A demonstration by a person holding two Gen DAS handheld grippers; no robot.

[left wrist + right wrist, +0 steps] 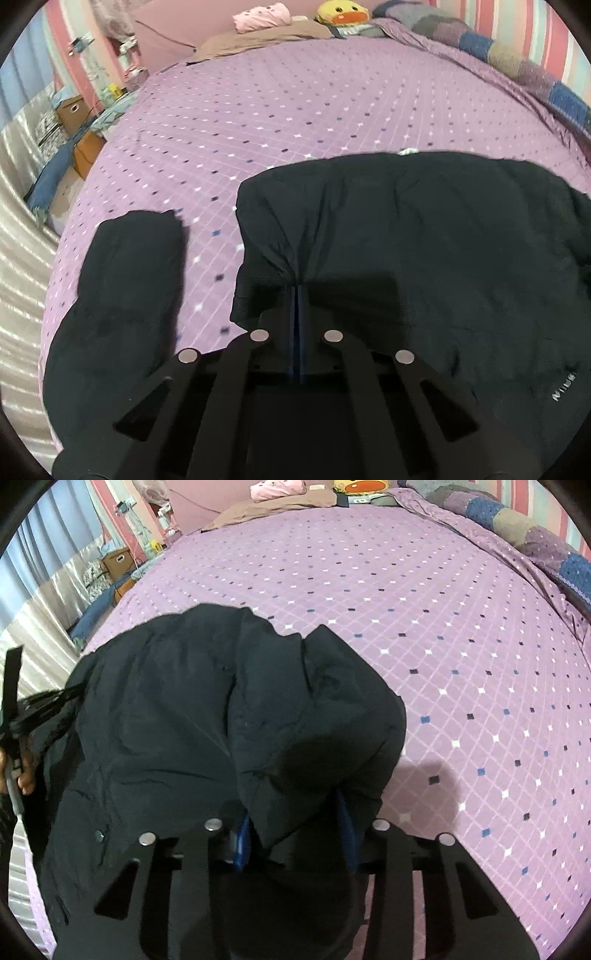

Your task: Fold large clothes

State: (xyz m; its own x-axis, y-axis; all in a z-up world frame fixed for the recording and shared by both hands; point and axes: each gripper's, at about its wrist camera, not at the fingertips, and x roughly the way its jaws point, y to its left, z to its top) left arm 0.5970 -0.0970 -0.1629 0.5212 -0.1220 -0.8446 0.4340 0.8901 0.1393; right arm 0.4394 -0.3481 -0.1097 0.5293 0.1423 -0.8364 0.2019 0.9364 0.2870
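A large dark navy padded jacket (424,236) lies on the purple patterned bed. My left gripper (296,286) is shut on a pinched fold of the jacket's hem edge, which bunches up at the fingertips. One sleeve (125,280) lies spread out to the left on the bed. In the right wrist view the jacket (177,716) fills the left half. My right gripper (295,812) has its blue pads apart around a thick puffy fold of the jacket (317,720), which fills the gap between them.
The purple bedspread (295,103) extends far ahead and to the right (461,646). A pink cloth (262,14), a yellow duck plush (341,11) and a patchwork blanket (517,59) lie at the far end. Boxes and curtains stand at the left (70,110).
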